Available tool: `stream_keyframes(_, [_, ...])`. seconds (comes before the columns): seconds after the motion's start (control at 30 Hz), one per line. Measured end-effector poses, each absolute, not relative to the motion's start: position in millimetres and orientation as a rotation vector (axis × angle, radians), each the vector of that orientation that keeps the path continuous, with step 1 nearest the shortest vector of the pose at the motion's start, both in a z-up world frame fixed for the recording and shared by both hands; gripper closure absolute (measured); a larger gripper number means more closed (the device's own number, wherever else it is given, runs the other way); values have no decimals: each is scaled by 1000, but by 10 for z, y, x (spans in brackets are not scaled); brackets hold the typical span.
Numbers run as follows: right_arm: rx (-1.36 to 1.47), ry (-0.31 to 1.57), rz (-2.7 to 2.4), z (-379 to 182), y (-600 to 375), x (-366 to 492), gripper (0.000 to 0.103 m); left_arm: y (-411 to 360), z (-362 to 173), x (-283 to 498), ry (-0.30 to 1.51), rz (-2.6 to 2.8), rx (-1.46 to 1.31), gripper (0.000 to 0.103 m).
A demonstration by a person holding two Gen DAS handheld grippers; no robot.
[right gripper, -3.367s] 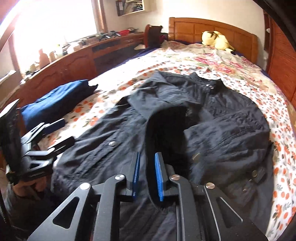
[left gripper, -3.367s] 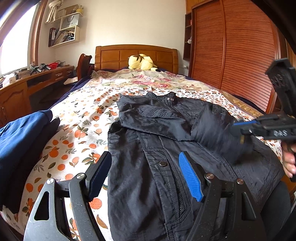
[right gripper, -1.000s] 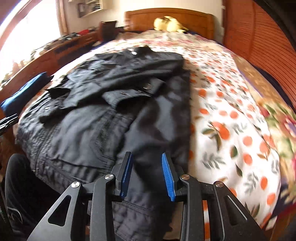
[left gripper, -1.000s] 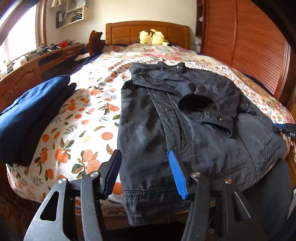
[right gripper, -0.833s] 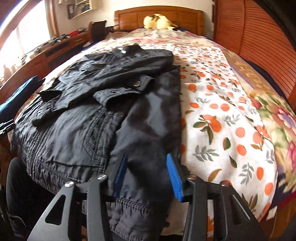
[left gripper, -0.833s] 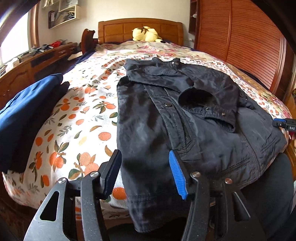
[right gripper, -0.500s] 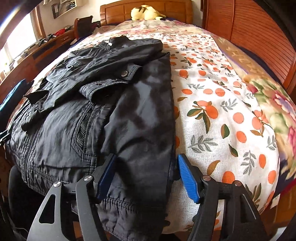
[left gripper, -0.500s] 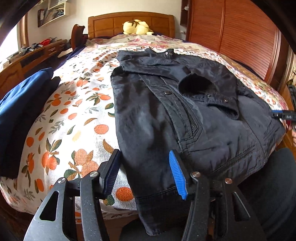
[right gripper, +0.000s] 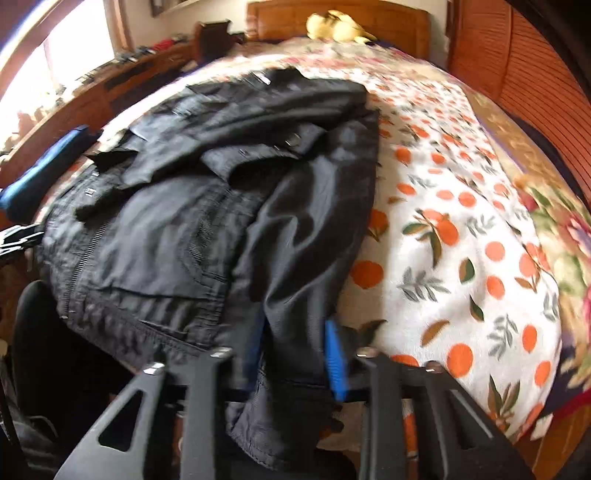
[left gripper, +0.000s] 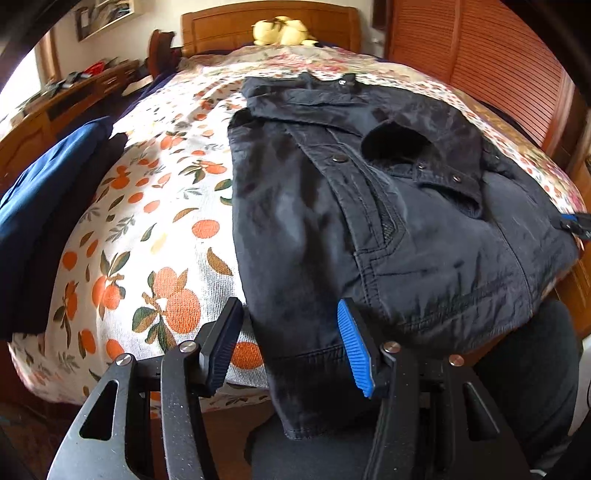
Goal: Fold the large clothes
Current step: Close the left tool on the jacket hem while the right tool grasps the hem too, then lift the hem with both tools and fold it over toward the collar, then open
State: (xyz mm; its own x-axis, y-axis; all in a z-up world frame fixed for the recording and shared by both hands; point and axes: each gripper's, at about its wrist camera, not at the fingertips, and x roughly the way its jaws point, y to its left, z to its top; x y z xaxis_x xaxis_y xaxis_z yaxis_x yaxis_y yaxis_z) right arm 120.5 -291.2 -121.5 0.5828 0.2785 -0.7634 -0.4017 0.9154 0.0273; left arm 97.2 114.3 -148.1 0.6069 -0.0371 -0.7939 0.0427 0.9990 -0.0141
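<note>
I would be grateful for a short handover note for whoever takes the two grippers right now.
Left gripper: open, its fingers either side of the jacket's near left hem corner, not clamped.
Right gripper: open, its fingers either side of the near right hem corner; this view is blurred.
The black jacket lies flat on the bed, collar toward the headboard, hem hanging over the near edge.
Done: both sleeves are folded in across the front.
Left: probably grip both hem corners and fold the bottom up toward the collar.
</note>
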Motion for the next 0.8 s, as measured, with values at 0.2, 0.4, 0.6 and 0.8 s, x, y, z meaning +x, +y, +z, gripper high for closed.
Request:
stream_keyframes(0.2, [-111, 834, 470, -1255, -3089, 1196, 81, 1101, -1467, 971, 957, 49, -28, 48])
stream_keyframes(0.4, [-104, 844, 484, -1309, -3176, 1162, 71, 1002, -1444, 966, 979, 63, -21, 59])
stream_keyframes(0.6, [-95, 797, 463, -1343, -3132, 1048, 82, 957, -1175, 944, 919, 55, 9, 95])
stream_keyframes(0.8, [24, 709, 502, -1102, -3248, 923, 89, 866, -805, 947, 823, 2, 20, 96])
